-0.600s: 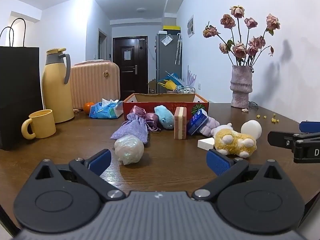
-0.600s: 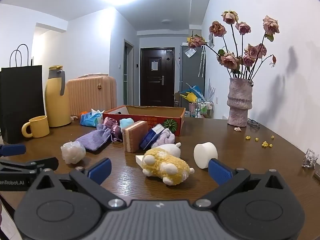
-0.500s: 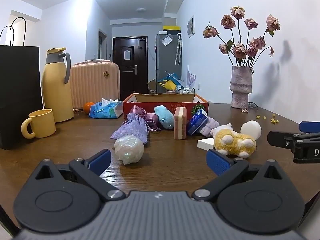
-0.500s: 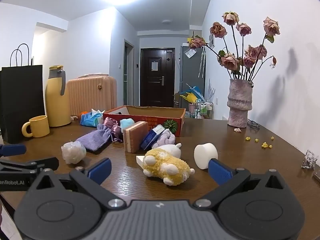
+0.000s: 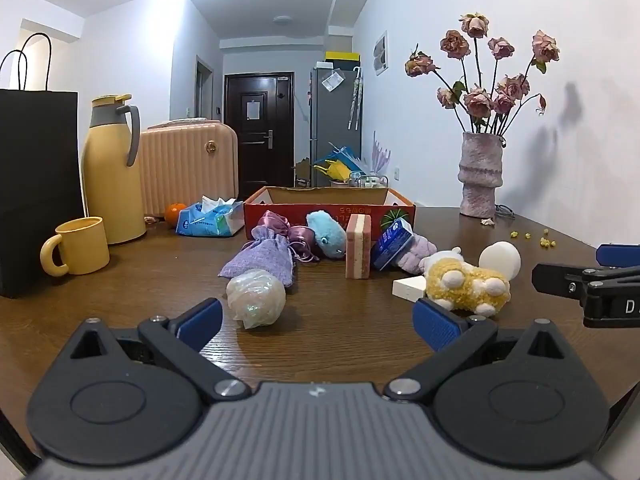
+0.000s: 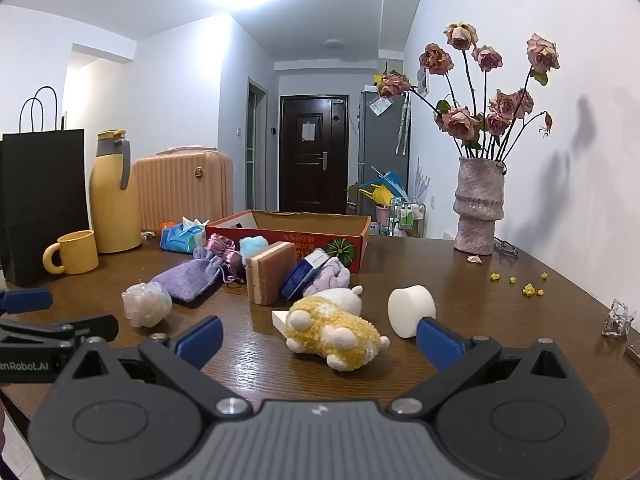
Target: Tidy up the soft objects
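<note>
We hold both tongs, left tongs (image 5: 316,318) and right tongs (image 6: 318,334), spread wide and empty, ready for the soft toys; the box (image 5: 332,204) waits at 12 o'clock

Glossy wooden table (image 5: 328,336), fuzzy plush toy (image 6: 334,330)
</note>
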{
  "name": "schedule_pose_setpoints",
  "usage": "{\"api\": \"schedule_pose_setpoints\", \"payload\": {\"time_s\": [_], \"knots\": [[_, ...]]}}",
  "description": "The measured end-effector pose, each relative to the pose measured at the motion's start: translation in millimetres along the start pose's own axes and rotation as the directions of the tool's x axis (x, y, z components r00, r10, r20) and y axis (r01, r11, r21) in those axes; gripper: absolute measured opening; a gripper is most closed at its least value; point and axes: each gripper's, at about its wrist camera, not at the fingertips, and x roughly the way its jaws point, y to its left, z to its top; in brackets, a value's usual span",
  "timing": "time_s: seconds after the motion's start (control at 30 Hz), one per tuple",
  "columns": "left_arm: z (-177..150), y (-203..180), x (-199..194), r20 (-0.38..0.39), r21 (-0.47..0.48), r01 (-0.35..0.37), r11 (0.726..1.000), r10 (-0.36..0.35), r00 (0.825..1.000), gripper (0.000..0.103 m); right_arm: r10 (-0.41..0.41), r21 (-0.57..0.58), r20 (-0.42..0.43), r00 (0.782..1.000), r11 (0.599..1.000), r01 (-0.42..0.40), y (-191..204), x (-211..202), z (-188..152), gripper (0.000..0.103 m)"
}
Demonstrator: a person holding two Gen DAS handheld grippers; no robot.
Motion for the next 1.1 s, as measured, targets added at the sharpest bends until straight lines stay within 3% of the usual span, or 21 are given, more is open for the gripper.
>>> {"api": "schedule_pose_setpoints", "payload": {"time_s": [1.1], "knots": [[2.9,-3.5,-4.8,0.001,0.003,0.002,1.0,-0.002,1.0,0.103,0.001,0.003,0.0,1.0,1.0,-0.001,-0.4,-2.6,-0.4,0.103]]}}
